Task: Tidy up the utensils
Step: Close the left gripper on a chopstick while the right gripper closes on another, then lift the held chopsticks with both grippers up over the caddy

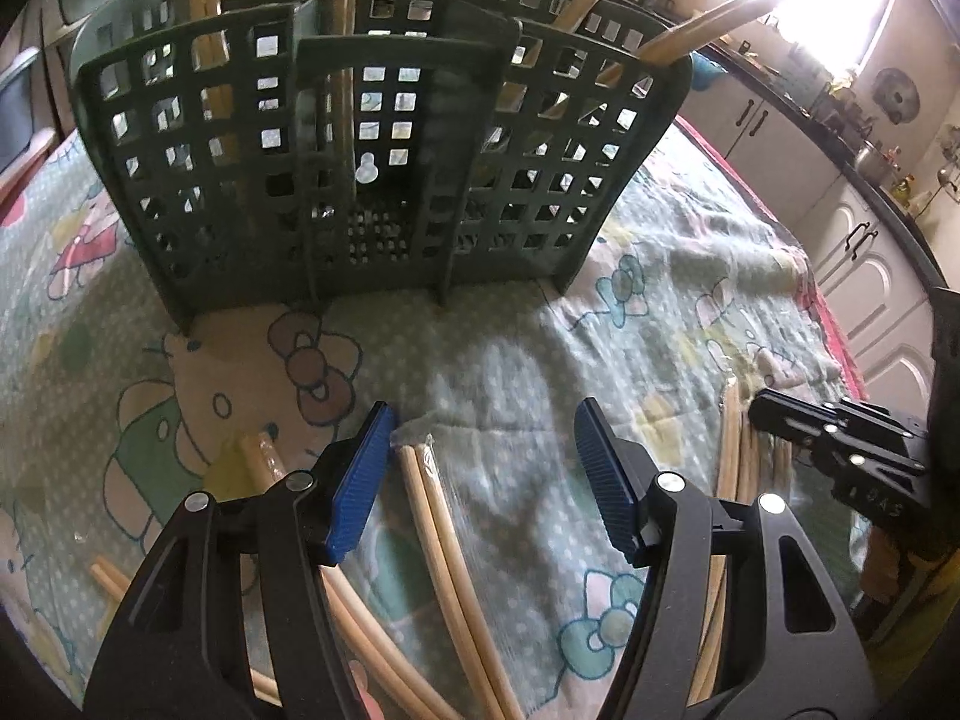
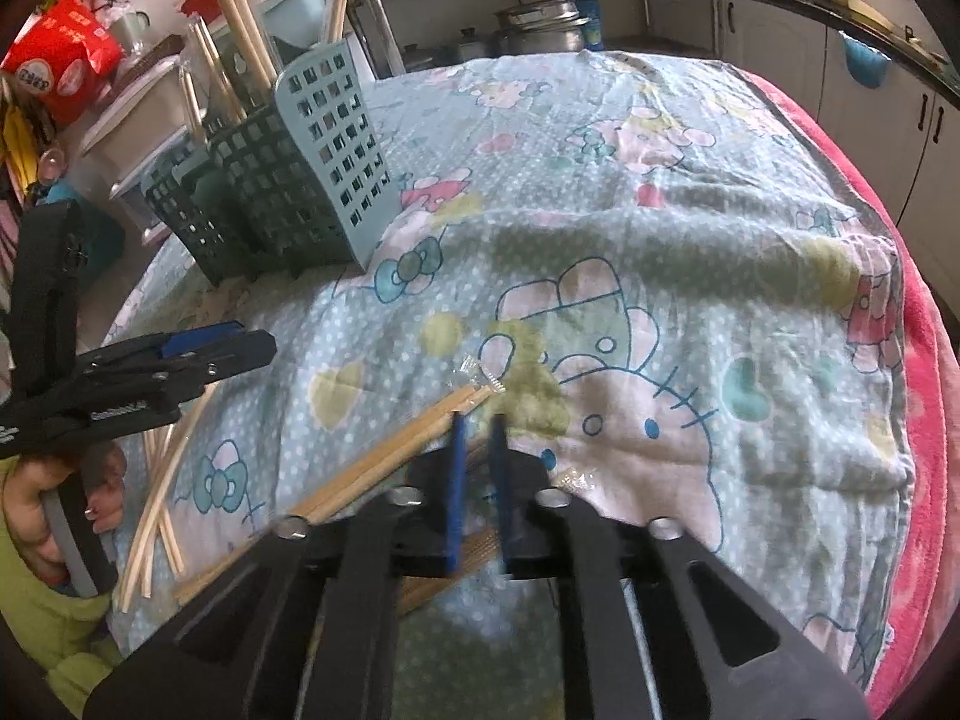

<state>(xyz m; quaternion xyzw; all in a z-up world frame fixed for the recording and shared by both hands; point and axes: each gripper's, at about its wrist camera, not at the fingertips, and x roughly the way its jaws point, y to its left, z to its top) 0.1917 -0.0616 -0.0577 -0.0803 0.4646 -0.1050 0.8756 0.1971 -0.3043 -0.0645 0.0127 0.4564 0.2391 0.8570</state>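
Observation:
A dark green perforated utensil caddy (image 1: 198,180) stands on the cartoon-print cloth, with several chopsticks (image 1: 339,60) upright in it. My left gripper (image 1: 486,420) is open just above the cloth, and a wrapped pair of chopsticks (image 1: 438,528) lies between its blue pads without touching them. My right gripper (image 2: 477,420) points down at the cloth with its pads nearly together, and the tip of a wrapped chopstick bundle (image 2: 384,462) lies at its left pad. Whether anything is pinched I cannot tell. The caddy (image 2: 264,192) is far to the left in the right wrist view.
More loose chopsticks (image 2: 156,510) lie on the cloth under the left gripper (image 2: 198,348), held by a hand in a green sleeve (image 2: 36,600). The table drops off at a red blanket edge (image 2: 918,396). Kitchen cabinets (image 1: 864,264) stand beyond.

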